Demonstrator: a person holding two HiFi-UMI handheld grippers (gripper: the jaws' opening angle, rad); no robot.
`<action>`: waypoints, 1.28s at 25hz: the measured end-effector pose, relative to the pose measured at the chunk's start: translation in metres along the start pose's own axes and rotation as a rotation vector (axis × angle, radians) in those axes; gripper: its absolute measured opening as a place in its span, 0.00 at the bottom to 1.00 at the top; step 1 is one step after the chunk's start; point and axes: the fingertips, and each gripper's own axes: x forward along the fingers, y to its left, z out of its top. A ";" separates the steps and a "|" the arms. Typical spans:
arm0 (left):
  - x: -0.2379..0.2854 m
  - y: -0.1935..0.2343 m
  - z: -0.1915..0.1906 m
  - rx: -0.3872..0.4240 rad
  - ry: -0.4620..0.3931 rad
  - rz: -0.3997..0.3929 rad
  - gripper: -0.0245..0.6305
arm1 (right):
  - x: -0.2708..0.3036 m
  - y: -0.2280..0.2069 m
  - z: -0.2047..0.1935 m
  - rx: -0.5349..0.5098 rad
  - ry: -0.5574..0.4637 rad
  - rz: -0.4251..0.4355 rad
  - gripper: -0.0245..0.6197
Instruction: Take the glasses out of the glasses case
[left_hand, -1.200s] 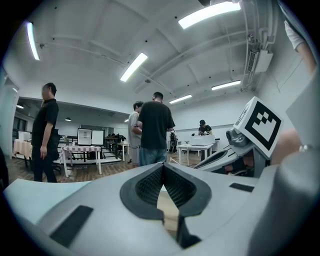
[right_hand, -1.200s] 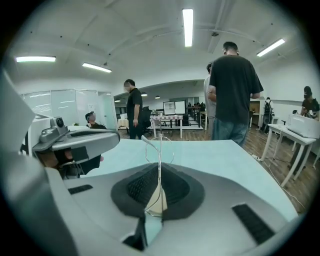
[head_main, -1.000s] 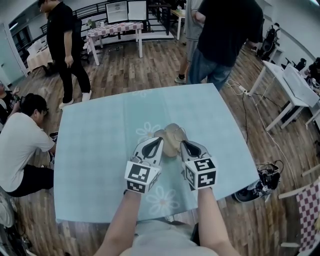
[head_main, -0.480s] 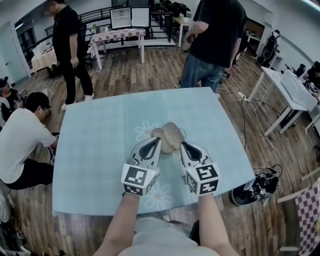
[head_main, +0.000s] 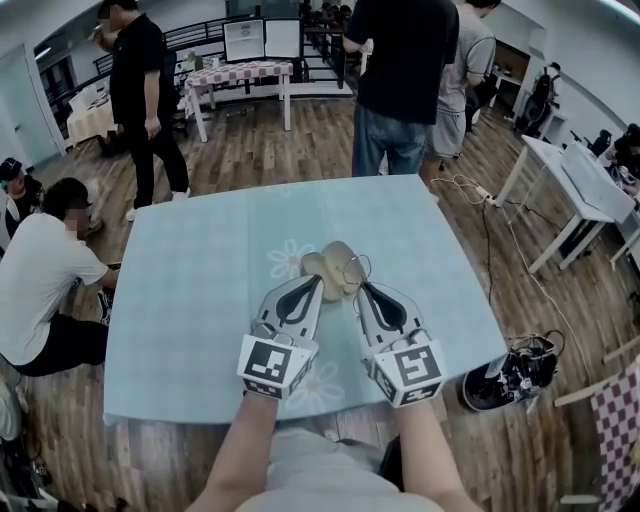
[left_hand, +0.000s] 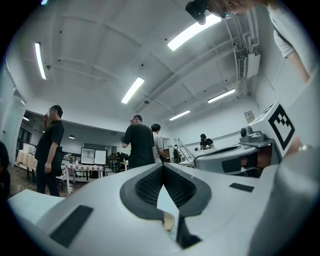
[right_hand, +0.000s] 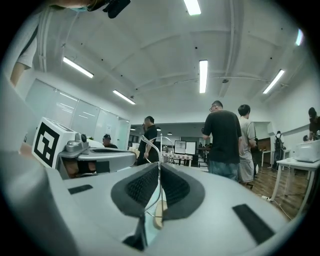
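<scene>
**A:** Where are the glasses, and what have you got hold of?

**B:** The thin wire-framed glasses sit at the mouth of the tan, rounded glasses case, partly out by my reckoning. My right gripper has its fingers clamped on the wire of the frame, at the case's right side. My left gripper has its fingers pressed together on a tan edge, which I take to be the case's left lip.

**A:** How will they handle?

**B:** Light, springy and easily bent, I'd judge. I'd hold them on the wire and never on a lens. I'd draw them straight out so nothing snags at the case's mouth. The case looks light too, so without my left grip it would likely come along.

**A:** And round about?

**B:** Under the case is a pale blue tabletop with white flower print. I can't tell whether the case touches it. Beyond the case two standing people are on the wood-plank floor. Left of the case a seated person is on that floor, and right of it stand white tables
</scene>
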 end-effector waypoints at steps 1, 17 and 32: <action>-0.001 -0.002 0.002 0.003 -0.009 -0.006 0.05 | -0.001 0.001 0.002 -0.002 -0.004 -0.007 0.07; -0.020 -0.007 0.027 0.029 -0.083 -0.006 0.05 | -0.013 0.008 0.018 -0.037 -0.023 -0.066 0.07; -0.026 -0.014 0.031 0.031 -0.094 -0.019 0.05 | -0.022 0.014 0.020 -0.030 -0.057 -0.065 0.07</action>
